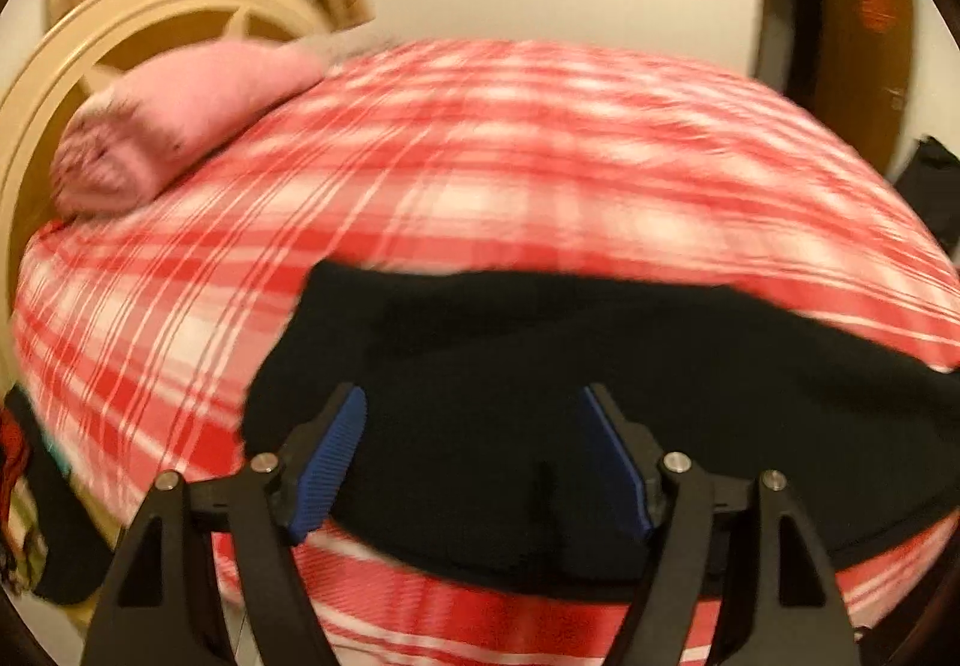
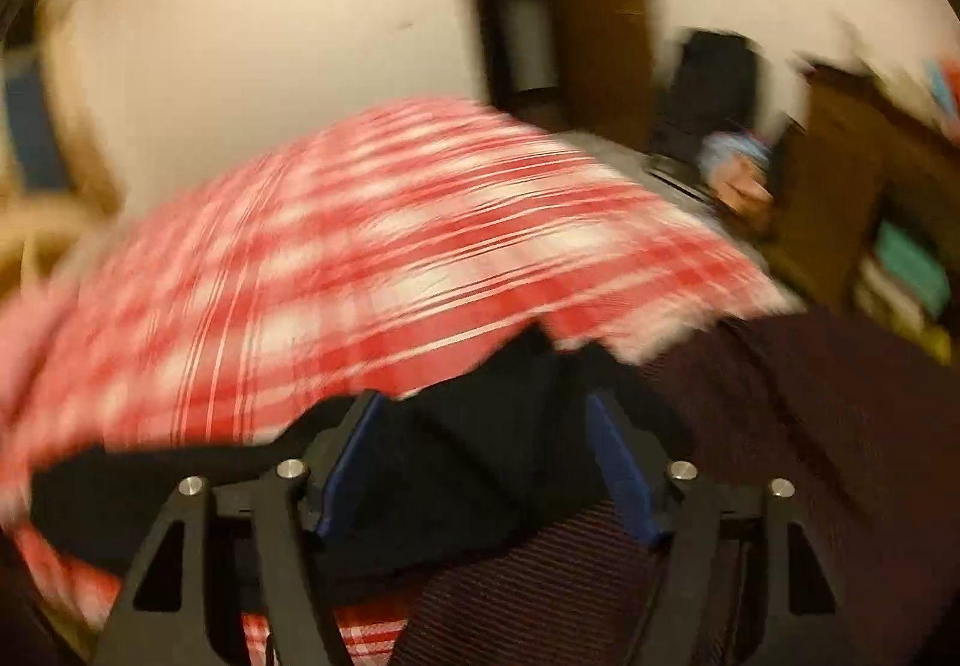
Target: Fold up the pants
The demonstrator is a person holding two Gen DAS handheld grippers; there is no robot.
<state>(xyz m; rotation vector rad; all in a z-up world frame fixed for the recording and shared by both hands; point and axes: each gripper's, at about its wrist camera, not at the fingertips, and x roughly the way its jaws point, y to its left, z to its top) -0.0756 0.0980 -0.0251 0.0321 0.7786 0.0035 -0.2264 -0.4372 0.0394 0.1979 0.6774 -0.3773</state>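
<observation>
Two grippers hang over the bed, both with their blue-padded jaws spread apart and nothing pinched between them. From the left gripper (image 1: pixel 474 456) you look down on the black pants (image 1: pixel 540 366), which lie in a dark heap on the red and white checked bedcover (image 1: pixel 450 156), near its front edge; the cloth sits below the open jaws, and I cannot tell whether the pads brush it. A pink pillow (image 1: pixel 174 126) rests at the far left of the bed against a cream, curved headboard (image 1: pixel 78 42). Beyond the bed stands a pale wall and a brown door (image 1: pixel 864 36).

From the right gripper (image 2: pixel 486 462) the view is badly smeared. The pants (image 2: pixel 480 426) show as a black band under its parted jaws, and a dark maroon ribbed cloth (image 2: pixel 810 426) lies just beside them to the right, over the corner of the bedcover (image 2: pixel 360 246). Brown shelves (image 2: pixel 870 186) stand at the far right.
</observation>
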